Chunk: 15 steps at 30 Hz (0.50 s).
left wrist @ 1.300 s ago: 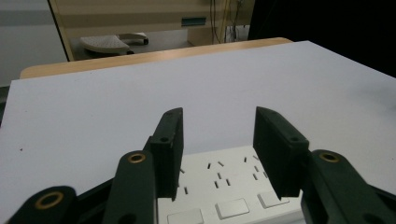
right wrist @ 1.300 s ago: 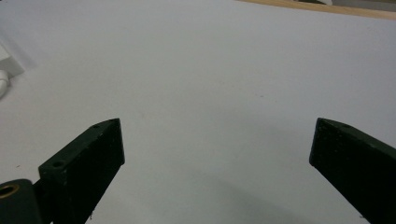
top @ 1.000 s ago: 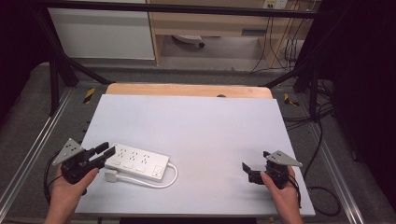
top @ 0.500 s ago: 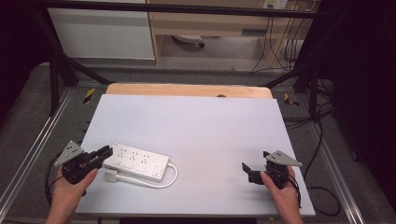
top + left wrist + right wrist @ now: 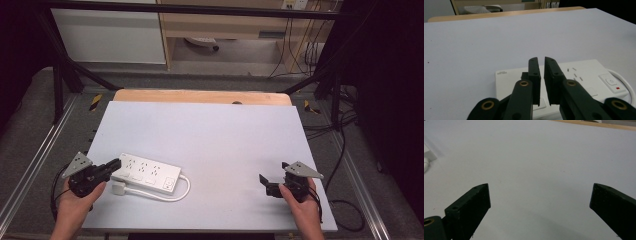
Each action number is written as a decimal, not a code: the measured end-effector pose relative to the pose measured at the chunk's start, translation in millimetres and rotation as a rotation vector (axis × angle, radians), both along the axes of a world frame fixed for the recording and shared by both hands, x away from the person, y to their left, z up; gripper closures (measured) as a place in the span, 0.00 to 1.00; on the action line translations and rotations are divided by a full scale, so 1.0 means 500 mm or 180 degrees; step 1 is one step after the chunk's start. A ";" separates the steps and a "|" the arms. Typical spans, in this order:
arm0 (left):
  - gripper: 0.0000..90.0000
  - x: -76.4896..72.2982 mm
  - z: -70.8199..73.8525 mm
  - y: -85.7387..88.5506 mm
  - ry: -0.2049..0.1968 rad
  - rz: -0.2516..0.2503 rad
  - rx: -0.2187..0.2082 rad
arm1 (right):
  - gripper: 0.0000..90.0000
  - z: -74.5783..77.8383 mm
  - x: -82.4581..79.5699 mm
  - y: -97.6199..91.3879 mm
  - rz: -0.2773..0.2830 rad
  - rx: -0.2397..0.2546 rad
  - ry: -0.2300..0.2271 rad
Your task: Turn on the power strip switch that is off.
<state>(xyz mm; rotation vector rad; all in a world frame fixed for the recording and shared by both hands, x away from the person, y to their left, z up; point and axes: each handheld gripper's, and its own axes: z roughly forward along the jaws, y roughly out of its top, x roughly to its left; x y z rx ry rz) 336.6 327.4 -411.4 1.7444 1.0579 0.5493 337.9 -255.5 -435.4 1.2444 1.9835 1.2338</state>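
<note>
While the left gripper [image 5: 542,65] hides it, the power strip [image 5: 564,75] shows partly.

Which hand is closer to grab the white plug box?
The left. The left gripper sits right at the end of the white power strip, jaws nearly shut. The right gripper is far across the table, jaws wide open.

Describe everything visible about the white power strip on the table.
The power strip is a flat white plastic bar lying face up at the table's near left. It carries rows of sockets and, at one end, a switch with a red mark. A white cable loops from that end toward a white plug beside it. The left gripper, nearly closed, hovers over its other end.
</note>
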 end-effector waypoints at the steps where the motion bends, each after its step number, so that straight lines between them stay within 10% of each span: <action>1: 0.94 0.001 -0.001 0.000 0.0007 -0.0007 0.0004 | 0.04 0.000 0.000 0.000 0.0000 0.0001 -0.0002; 15: 0.99 0.008 -0.018 -0.010 0.0124 -0.0096 0.0053 | 0.04 0.000 0.000 -0.001 0.0005 -0.0003 -0.0011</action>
